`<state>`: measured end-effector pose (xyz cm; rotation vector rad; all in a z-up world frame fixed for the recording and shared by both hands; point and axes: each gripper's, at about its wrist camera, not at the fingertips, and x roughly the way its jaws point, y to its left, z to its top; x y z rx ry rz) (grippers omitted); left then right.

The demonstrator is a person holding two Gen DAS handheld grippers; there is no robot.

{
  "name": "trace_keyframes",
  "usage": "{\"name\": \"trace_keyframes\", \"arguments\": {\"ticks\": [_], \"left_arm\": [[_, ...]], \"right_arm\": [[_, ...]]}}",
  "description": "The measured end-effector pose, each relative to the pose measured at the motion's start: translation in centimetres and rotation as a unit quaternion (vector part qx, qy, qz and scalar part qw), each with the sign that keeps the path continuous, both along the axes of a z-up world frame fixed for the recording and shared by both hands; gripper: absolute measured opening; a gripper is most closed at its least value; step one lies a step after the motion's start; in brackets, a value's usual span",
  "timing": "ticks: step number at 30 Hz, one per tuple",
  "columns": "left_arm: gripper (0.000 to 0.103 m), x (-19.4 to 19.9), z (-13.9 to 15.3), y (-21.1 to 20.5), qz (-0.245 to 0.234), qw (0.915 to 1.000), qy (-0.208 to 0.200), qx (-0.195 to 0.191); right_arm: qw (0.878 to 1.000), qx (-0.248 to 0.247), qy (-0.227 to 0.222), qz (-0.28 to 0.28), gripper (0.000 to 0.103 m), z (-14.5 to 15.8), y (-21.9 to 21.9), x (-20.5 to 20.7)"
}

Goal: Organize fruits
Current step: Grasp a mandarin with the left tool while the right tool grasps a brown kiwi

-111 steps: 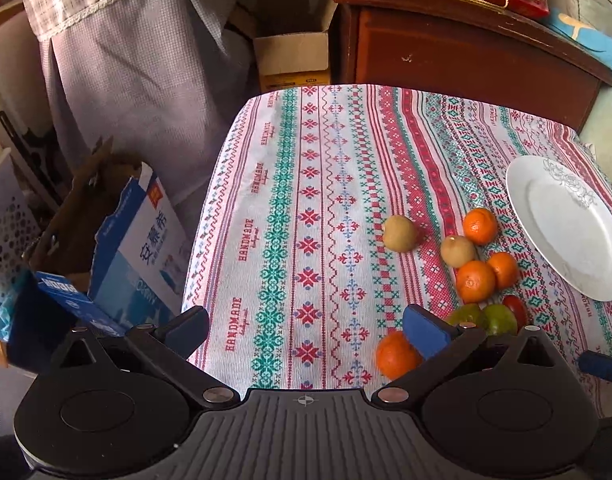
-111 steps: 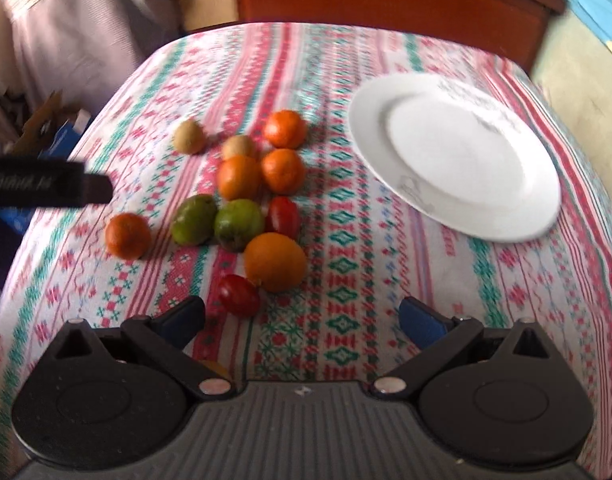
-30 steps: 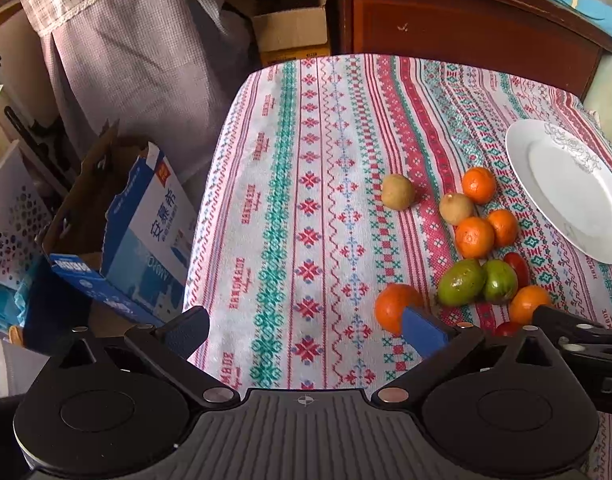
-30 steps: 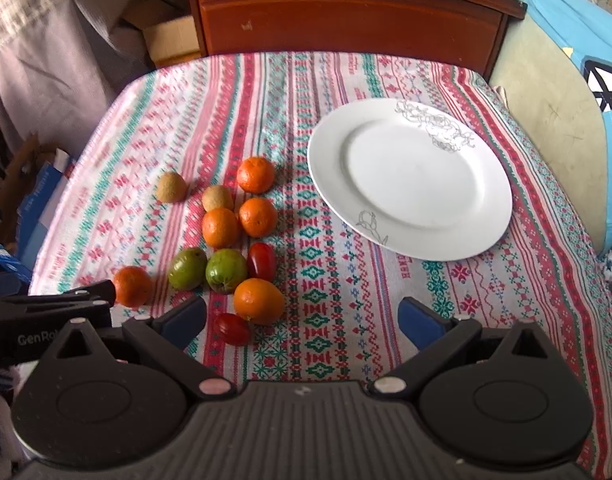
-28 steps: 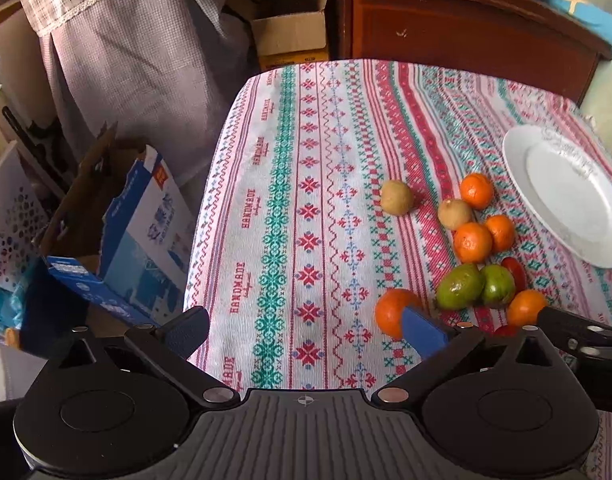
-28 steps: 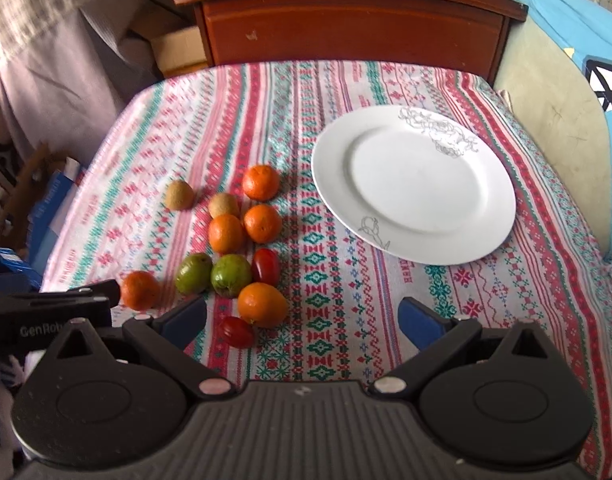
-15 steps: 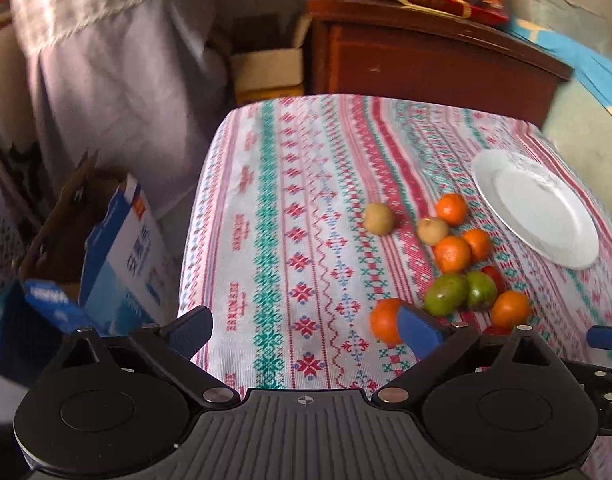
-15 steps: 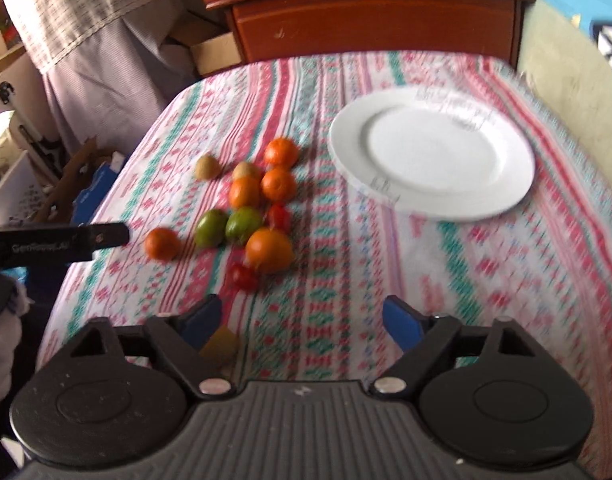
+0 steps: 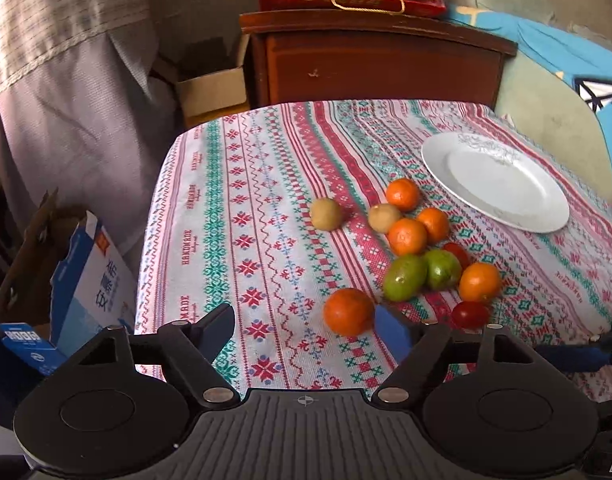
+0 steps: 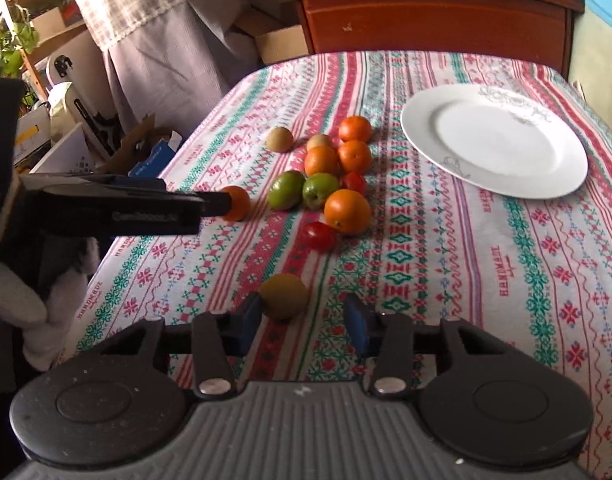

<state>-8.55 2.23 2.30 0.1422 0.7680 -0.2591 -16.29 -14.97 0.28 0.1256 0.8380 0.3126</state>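
Note:
A cluster of fruit lies mid-table: several oranges (image 9: 407,236), two green fruits (image 9: 404,277), red tomatoes (image 9: 470,314) and brown kiwis (image 9: 326,213). A lone orange (image 9: 348,311) sits just ahead of my left gripper (image 9: 306,330), which is open and empty. A white plate (image 10: 493,140) lies empty to the right of the fruit. My right gripper (image 10: 304,320) is open, its jaws narrowed, with a yellow-brown kiwi (image 10: 283,295) beside its left finger, not gripped.
The table wears a striped patterned cloth (image 9: 242,216). A blue carton (image 9: 82,296) stands off the table's left edge. A wooden cabinet (image 9: 378,68) stands behind the table. The left gripper's arm (image 10: 118,208) crosses the right wrist view.
My right gripper has drawn back and lowered, its jaws narrowing; a yellow-brown kiwi now lies between its fingers. My left gripper has pulled back and turned right.

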Motion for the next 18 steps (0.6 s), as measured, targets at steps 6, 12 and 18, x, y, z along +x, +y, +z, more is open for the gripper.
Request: {"name": "trace_keyframes", "arguments": {"ticks": [6, 12, 18], "left_arm": [[0.071, 0.0, -0.7, -0.3, -0.005, 1.0, -0.006, -0.006], [0.056, 0.1, -0.9, -0.6, -0.017, 0.9997, -0.01, -0.011], [0.047, 0.2, -1.7, -1.5, -0.034, 0.9994, -0.01, 0.002]], "right_arm": [[1.0, -0.003, -0.011, 0.008, 0.043, -0.3, 0.7, -0.5], [0.999, -0.015, -0.022, 0.027, 0.037, -0.2, 1.5, -0.7], [0.999, -0.022, -0.022, 0.029, 0.027, -0.6, 1.7, -0.4]]}}
